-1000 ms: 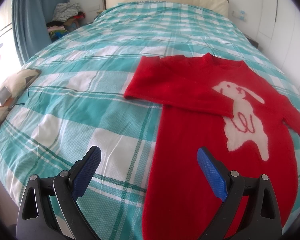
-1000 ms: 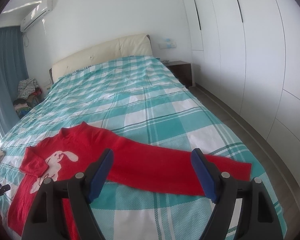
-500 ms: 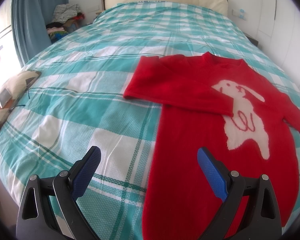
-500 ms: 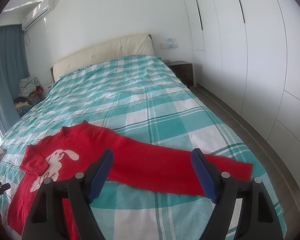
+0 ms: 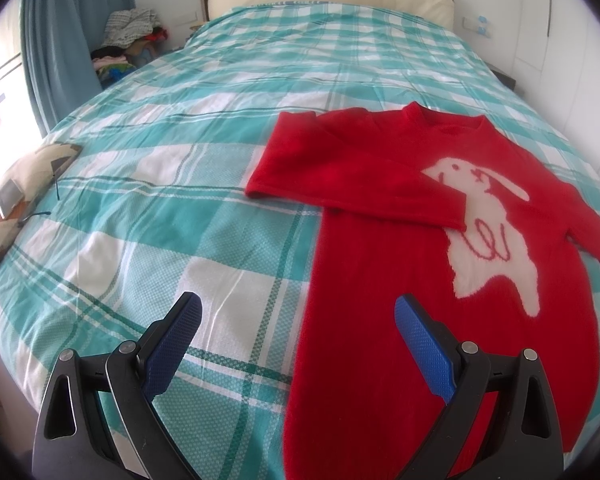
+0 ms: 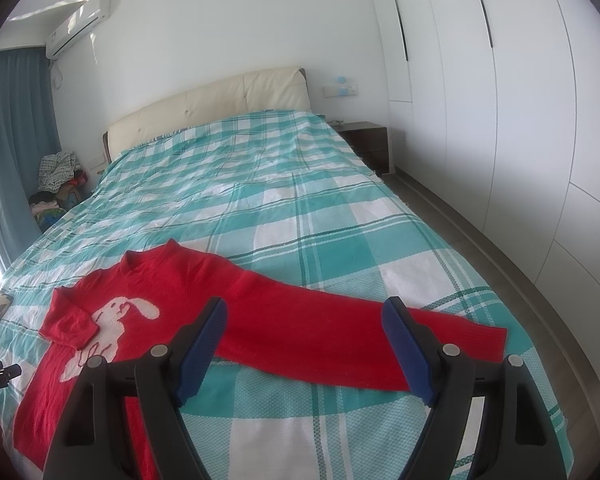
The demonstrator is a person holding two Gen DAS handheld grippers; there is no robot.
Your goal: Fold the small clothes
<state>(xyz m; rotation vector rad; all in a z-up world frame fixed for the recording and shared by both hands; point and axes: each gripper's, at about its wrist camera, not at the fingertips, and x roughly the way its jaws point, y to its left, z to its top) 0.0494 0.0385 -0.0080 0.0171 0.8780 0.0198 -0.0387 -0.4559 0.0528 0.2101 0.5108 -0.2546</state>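
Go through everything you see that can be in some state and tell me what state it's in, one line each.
Red sweater: flat on the bed, face up, partly folded.
Left sleeve: folded across the chest.
Right sleeve: stretched straight out, unfolded.
Left gripper: open, empty.
Right gripper: open, empty.
Wardrobe doors: closed.
Curtain: drawn aside.

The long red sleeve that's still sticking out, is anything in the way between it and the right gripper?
Nothing visible is. The outstretched sleeve lies flat on the checked bedspread, right beyond the open right gripper, with only bare bedspread around it. The red sweater body it would fold onto has nothing lying on it but the other, folded sleeve.
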